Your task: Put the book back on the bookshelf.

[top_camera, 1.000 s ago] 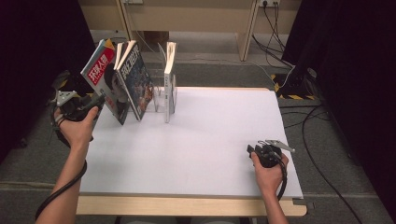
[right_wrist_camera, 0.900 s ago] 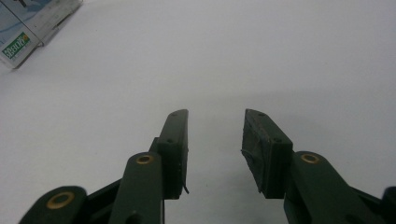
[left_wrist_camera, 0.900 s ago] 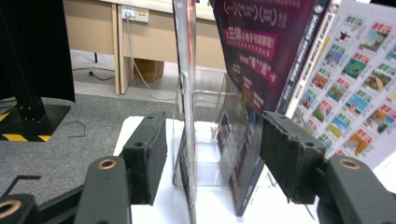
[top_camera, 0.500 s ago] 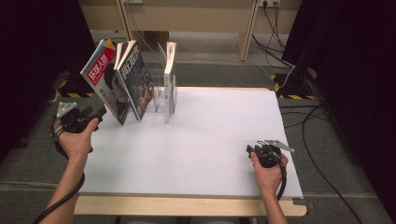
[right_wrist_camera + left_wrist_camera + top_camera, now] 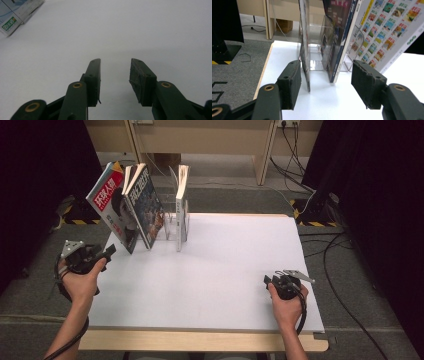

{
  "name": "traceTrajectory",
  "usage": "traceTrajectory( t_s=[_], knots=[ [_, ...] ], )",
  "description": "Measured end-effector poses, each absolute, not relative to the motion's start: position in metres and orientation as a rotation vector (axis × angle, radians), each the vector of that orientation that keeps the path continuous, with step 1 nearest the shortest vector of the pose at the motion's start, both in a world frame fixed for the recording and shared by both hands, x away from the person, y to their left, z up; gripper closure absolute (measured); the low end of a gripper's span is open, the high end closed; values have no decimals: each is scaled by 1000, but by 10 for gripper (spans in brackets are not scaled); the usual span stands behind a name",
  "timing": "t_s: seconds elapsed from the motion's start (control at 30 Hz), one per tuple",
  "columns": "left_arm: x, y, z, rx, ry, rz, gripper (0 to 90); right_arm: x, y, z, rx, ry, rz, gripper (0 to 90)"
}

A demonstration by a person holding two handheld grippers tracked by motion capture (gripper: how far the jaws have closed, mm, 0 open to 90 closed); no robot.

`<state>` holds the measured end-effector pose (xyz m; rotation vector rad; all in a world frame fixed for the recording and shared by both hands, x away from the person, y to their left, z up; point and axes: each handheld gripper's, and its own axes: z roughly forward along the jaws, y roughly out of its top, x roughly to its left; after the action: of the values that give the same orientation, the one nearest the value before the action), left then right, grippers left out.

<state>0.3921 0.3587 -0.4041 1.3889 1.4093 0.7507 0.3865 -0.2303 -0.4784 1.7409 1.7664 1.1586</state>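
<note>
From the high view, a white table (image 5: 210,270) carries a clear rack (image 5: 172,222) near its far left corner. Three magazines stand in it: a red-covered magazine (image 5: 107,202) leaning outward on the left, a blue-covered magazine (image 5: 145,205) just beside it, also leaning, and an upright magazine (image 5: 182,207) a little apart on the right. The left gripper (image 5: 107,254) sits in the person's left hand (image 5: 80,280) at the table's left edge, its tips pointing toward the foot of the red-covered magazine and close to it without touching. The right gripper (image 5: 269,281) rests in the right hand (image 5: 287,302) near the front right of the table, well apart from the rack.

In the left gripper view, the left gripper (image 5: 325,82) has its jaws standing wide apart with nothing pressed between the pads. Ahead, between and beyond the jaws, a thin magazine (image 5: 304,45) stands edge-on, a darker magazine (image 5: 338,37) leans beside it, and a page of small coloured pictures (image 5: 387,27) rises on the right. The clear rack (image 5: 317,57) holds their lower edges.

In the right gripper view, the right gripper (image 5: 115,80) has its jaws parted over the bare white table (image 5: 112,30), empty. A corner of a printed cover (image 5: 15,12) lies at the upper left.
</note>
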Motion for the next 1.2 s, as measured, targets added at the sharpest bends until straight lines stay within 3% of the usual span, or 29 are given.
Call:
traceTrajectory(
  t_s=[1.2],
  knots=[
    [342,371,-487,1431,1506,622,394,387,-227,-480,1727,1786,1153,609]
  ],
)
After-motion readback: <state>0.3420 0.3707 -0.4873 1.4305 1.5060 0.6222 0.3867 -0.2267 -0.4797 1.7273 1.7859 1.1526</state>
